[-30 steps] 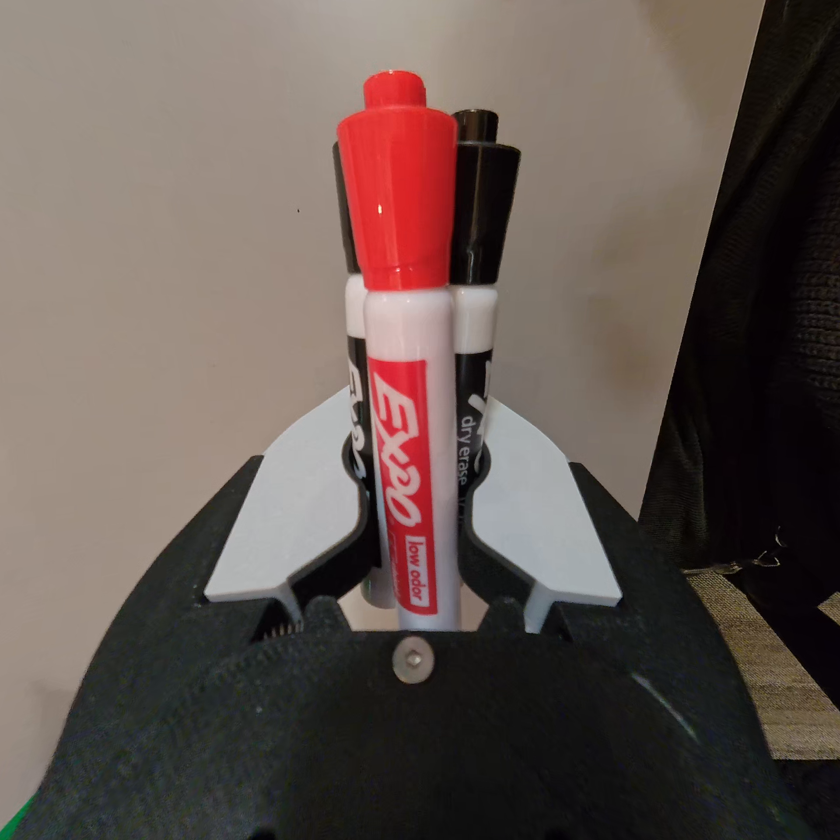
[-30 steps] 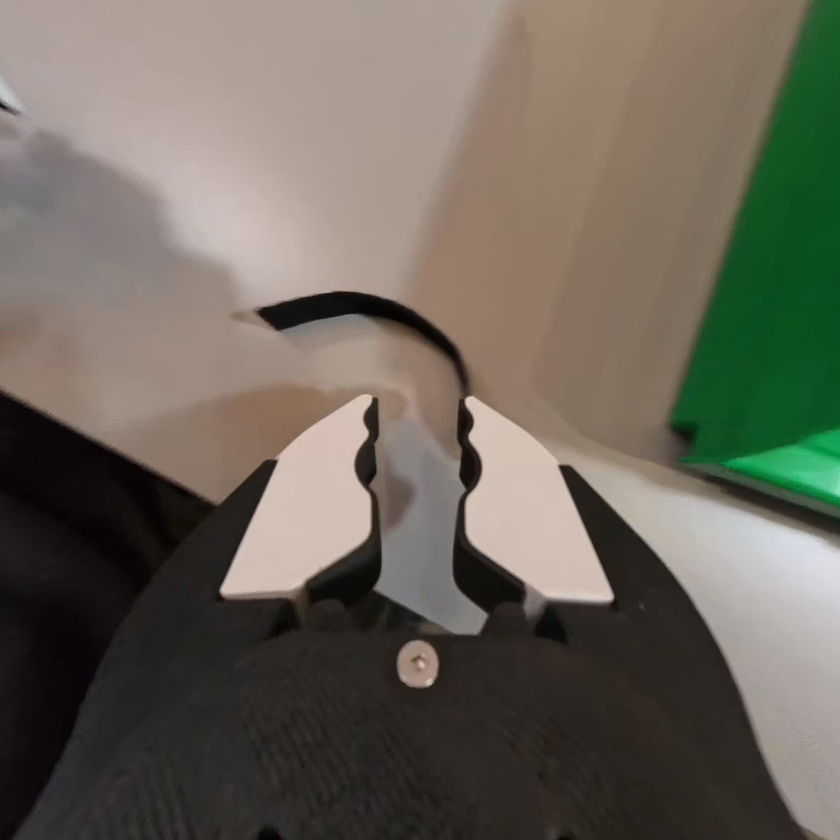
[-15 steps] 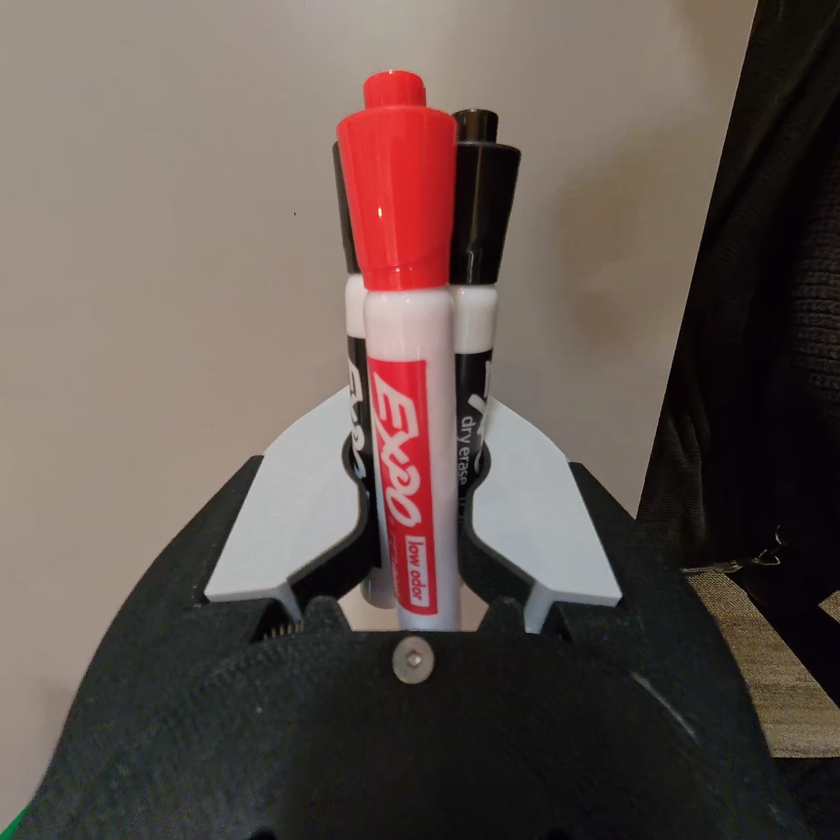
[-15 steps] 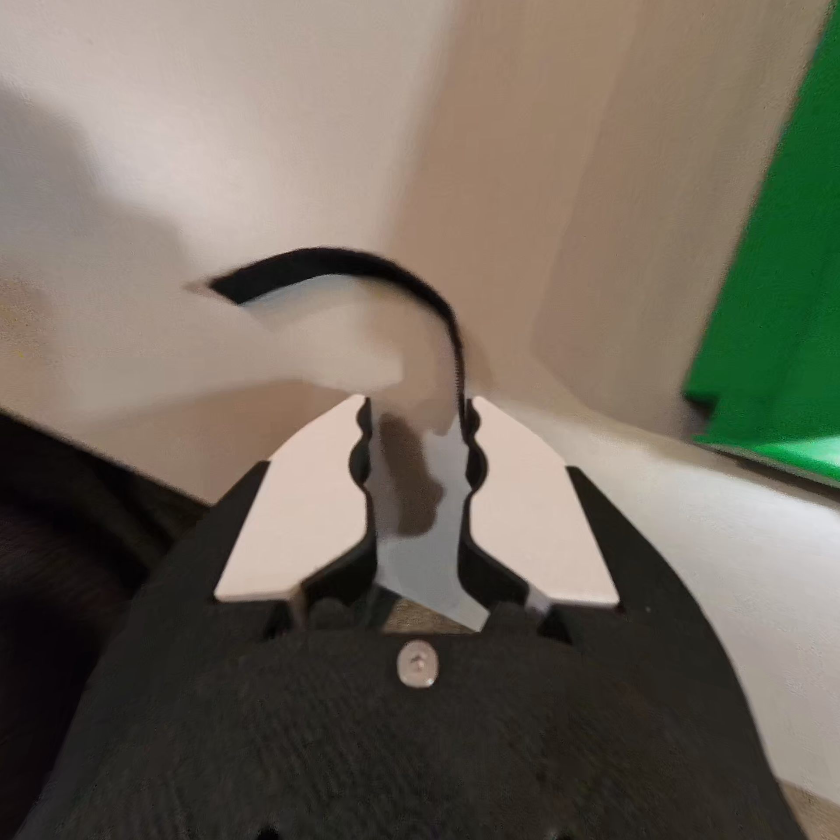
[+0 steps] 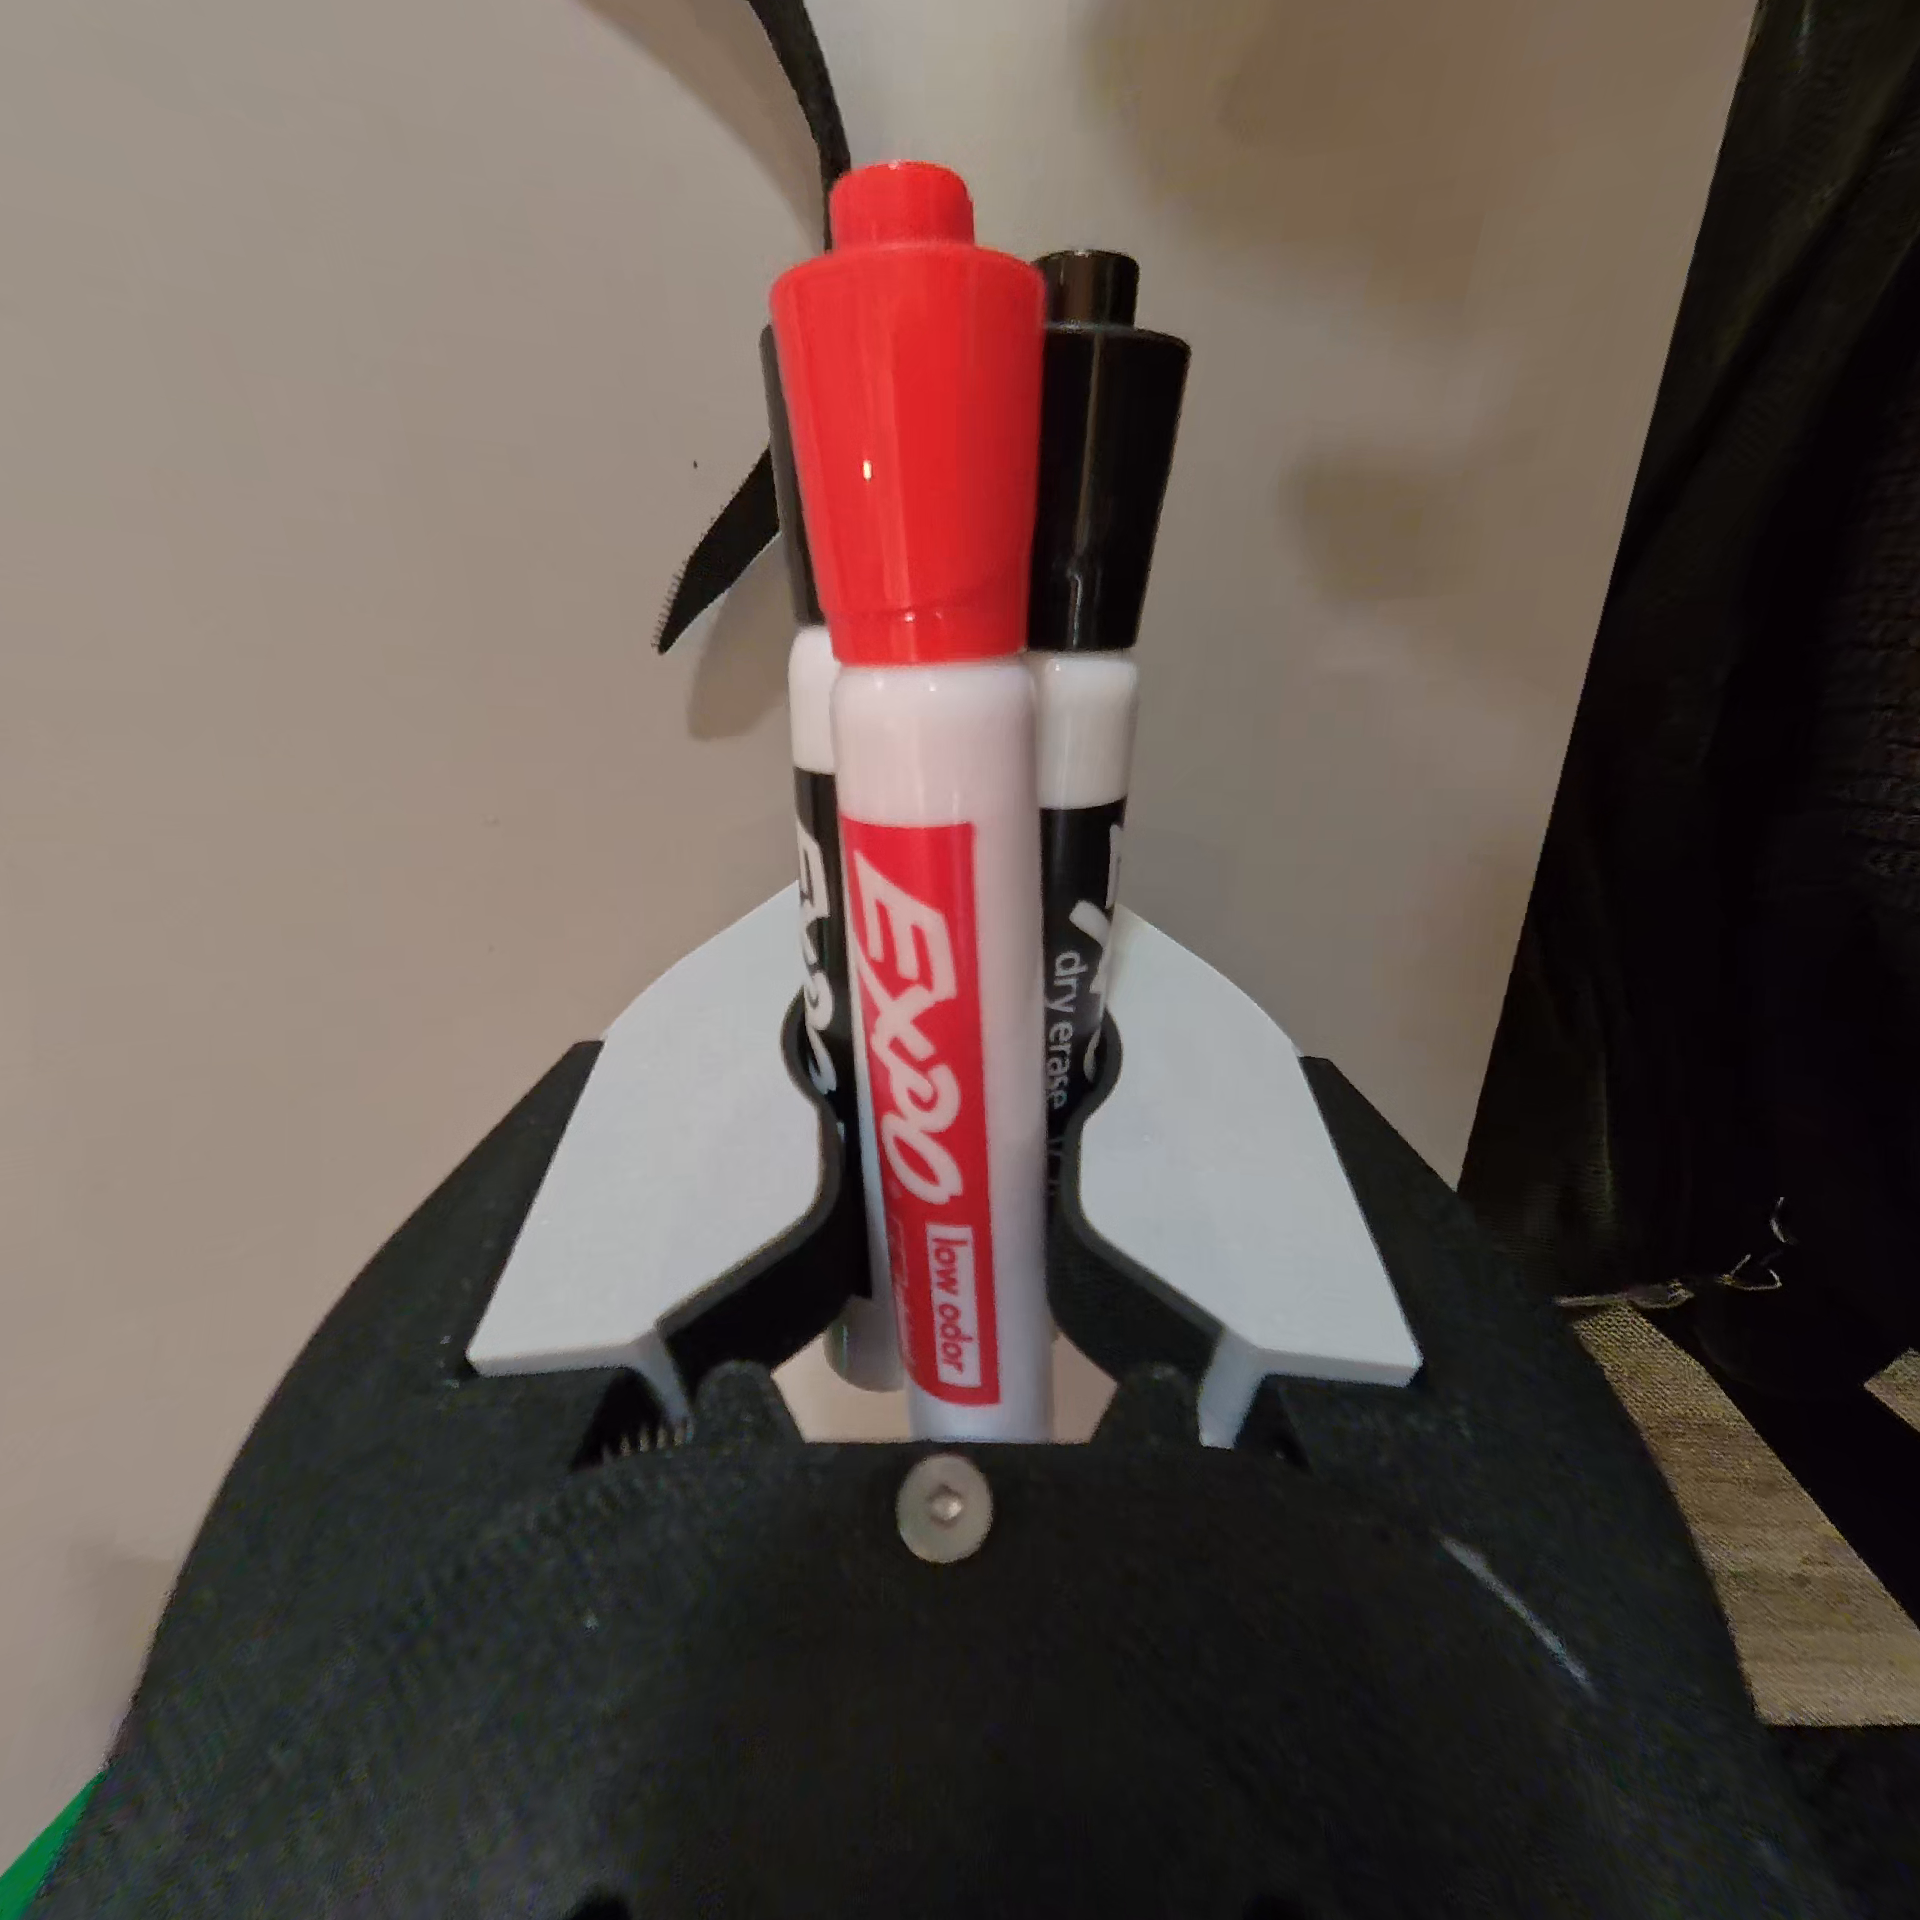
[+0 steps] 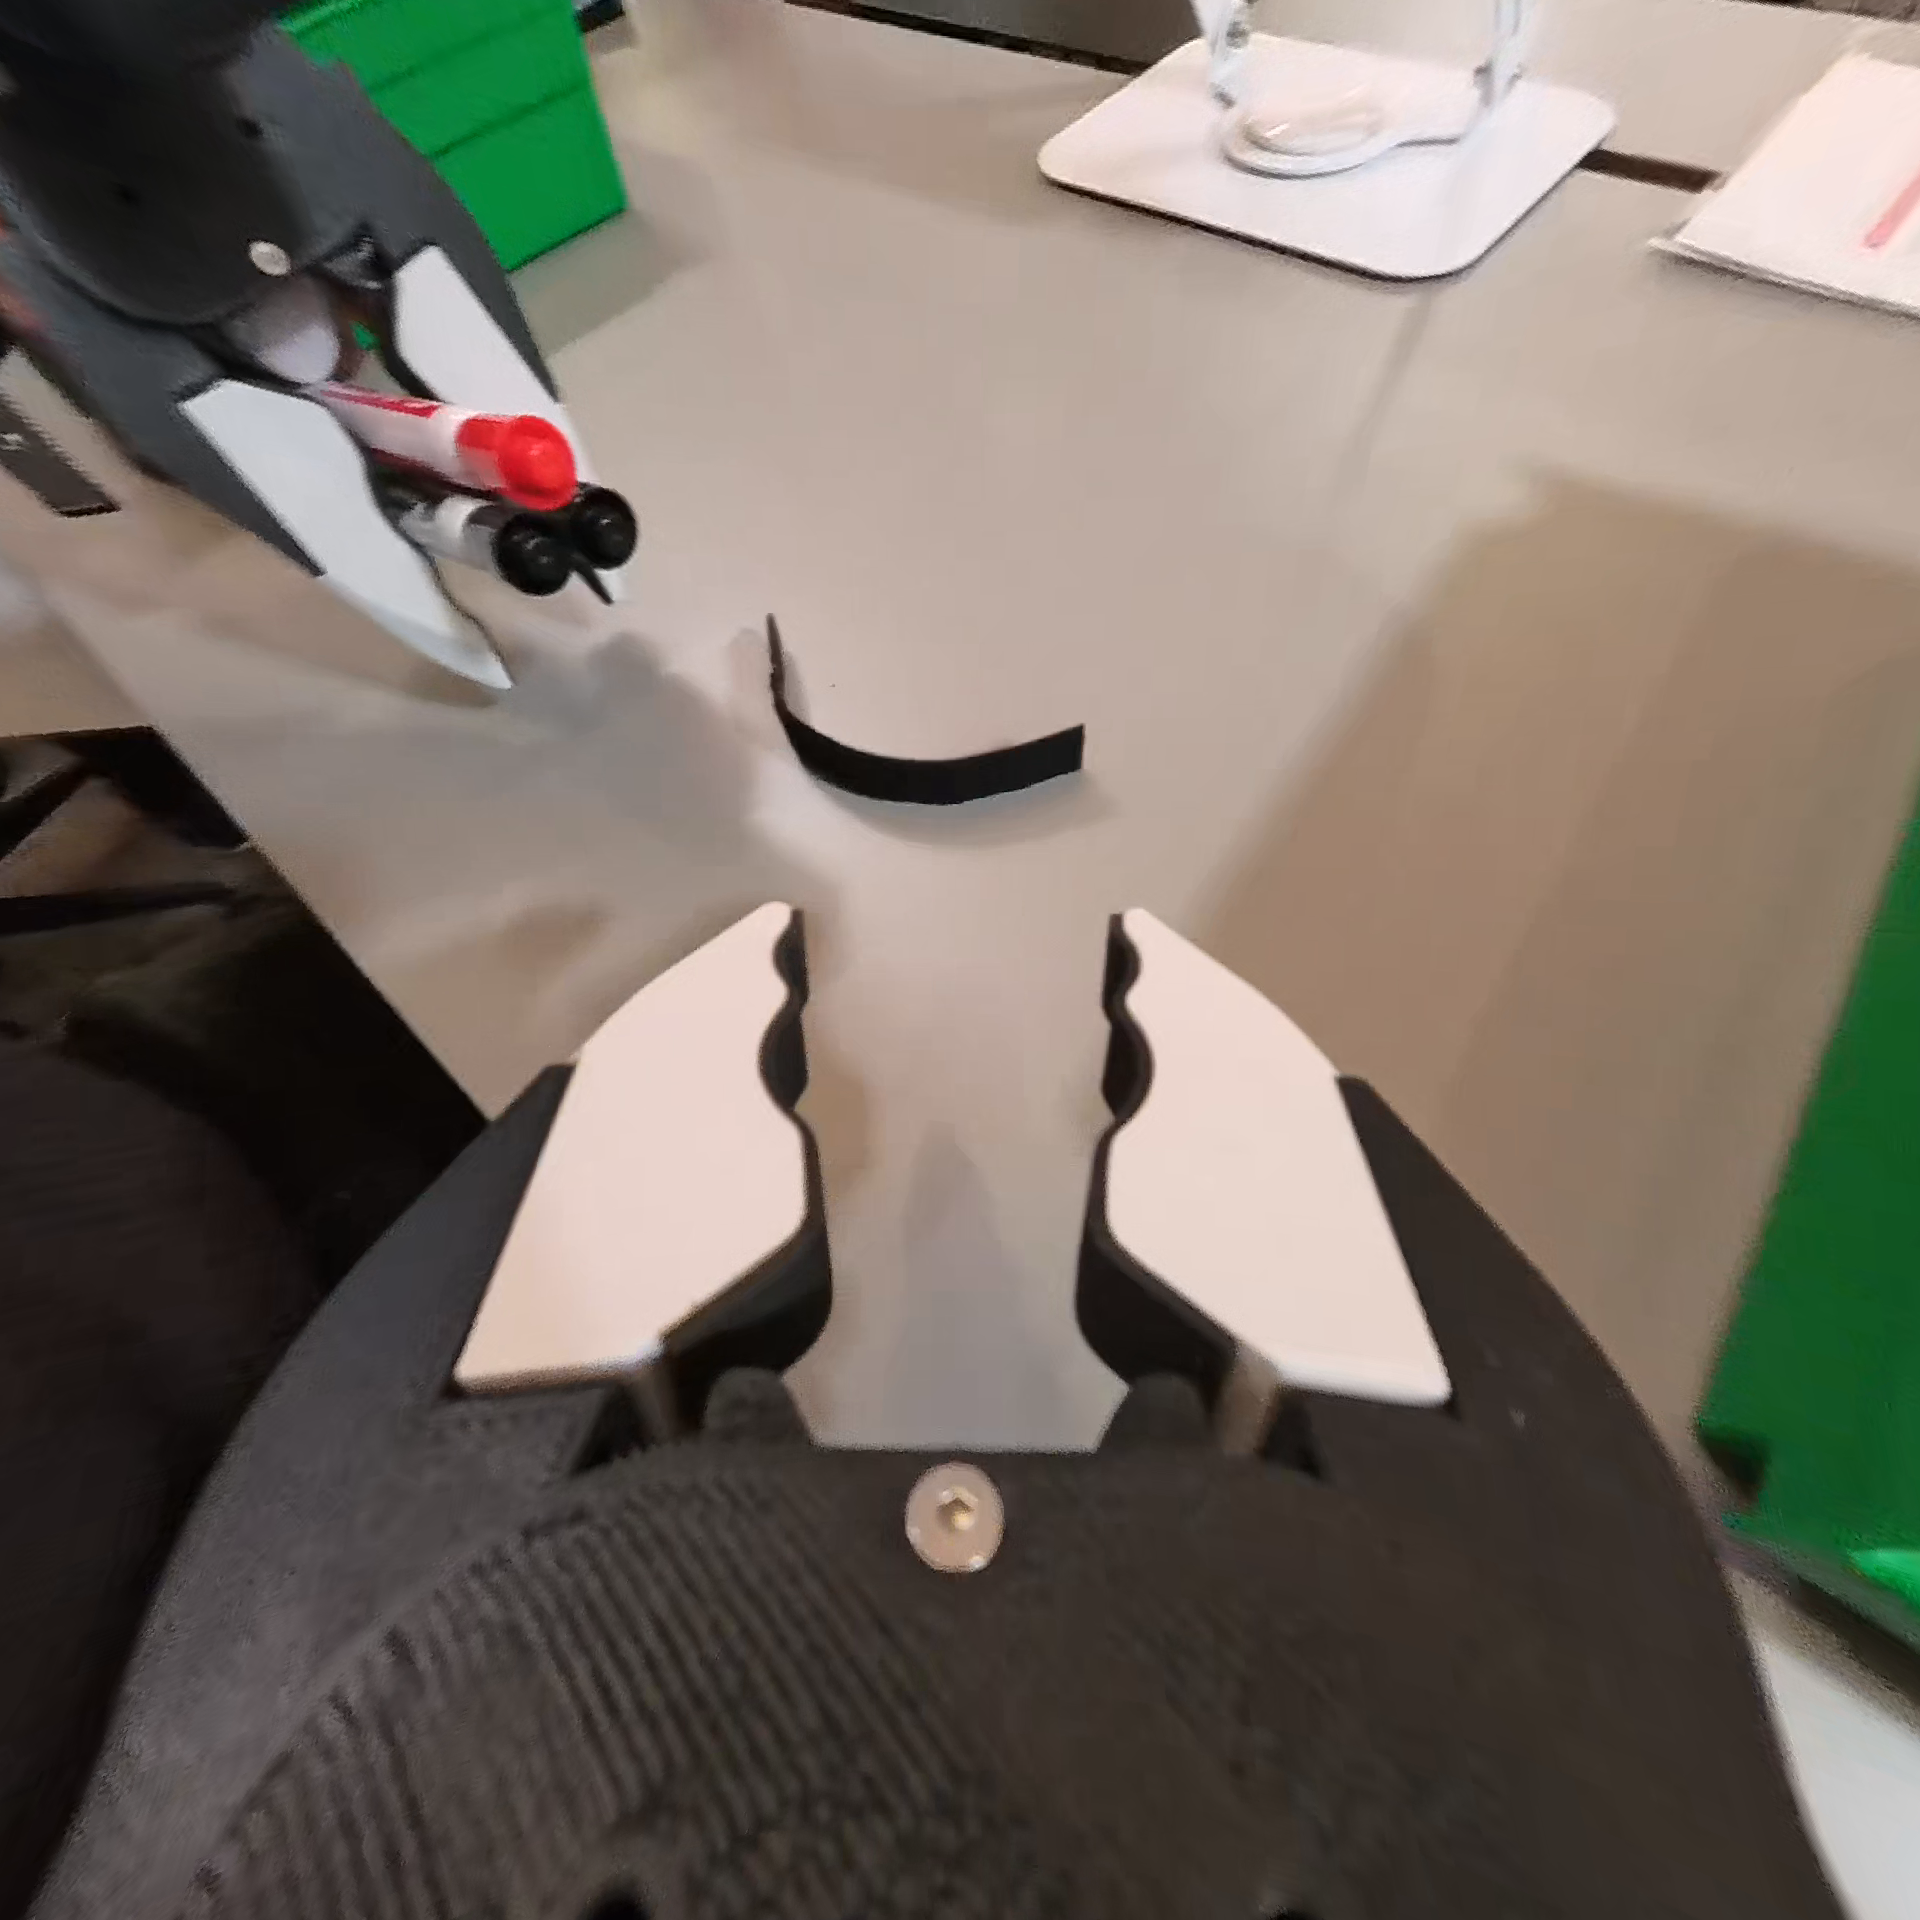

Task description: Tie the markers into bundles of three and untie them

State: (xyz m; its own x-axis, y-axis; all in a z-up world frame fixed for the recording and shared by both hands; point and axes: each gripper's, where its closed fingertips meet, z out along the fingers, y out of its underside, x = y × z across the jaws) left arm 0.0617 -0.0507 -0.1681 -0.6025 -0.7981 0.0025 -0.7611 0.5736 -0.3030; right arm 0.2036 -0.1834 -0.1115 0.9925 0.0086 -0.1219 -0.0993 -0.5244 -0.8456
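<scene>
Black strap [image 6: 925, 764] lies loose on the table [image 6: 1039, 468] now, curled in a shallow arc just ahead of the right gripper [image 6: 956, 925] — half a second ago it was arching up out of that gripper's fingers, pinched at one end. The right jaws have spread since then and stand well apart with nothing between them, so the strap has been let go and dropped flat.

In the left wrist view a dark strip [image 5: 717, 551] now shows behind the markers [image 5: 935, 727] and another runs up out of the top of the picture; neither was there a moment ago. Whether these are the same strap seen past the caps or a second piece, I cannot tell.

The left gripper [image 5: 945, 997] is unchanged — clamped on the three markers, one red in front and two black behind, gripped low on their barrels with the caps pointing away. From the right wrist view the left gripper [image 6: 395, 540] hangs over the table's near edge, to the left of the strap, with its markers [image 6: 520, 499] pointing toward it, caps near but not touching.

No band circles the three markers where they show, so I judge this bundle untied, held together by the jaws alone. What likely remains is either setting the markers down or picking the strap up again — it lies flat, so the fingers would need to catch its raised end.
</scene>
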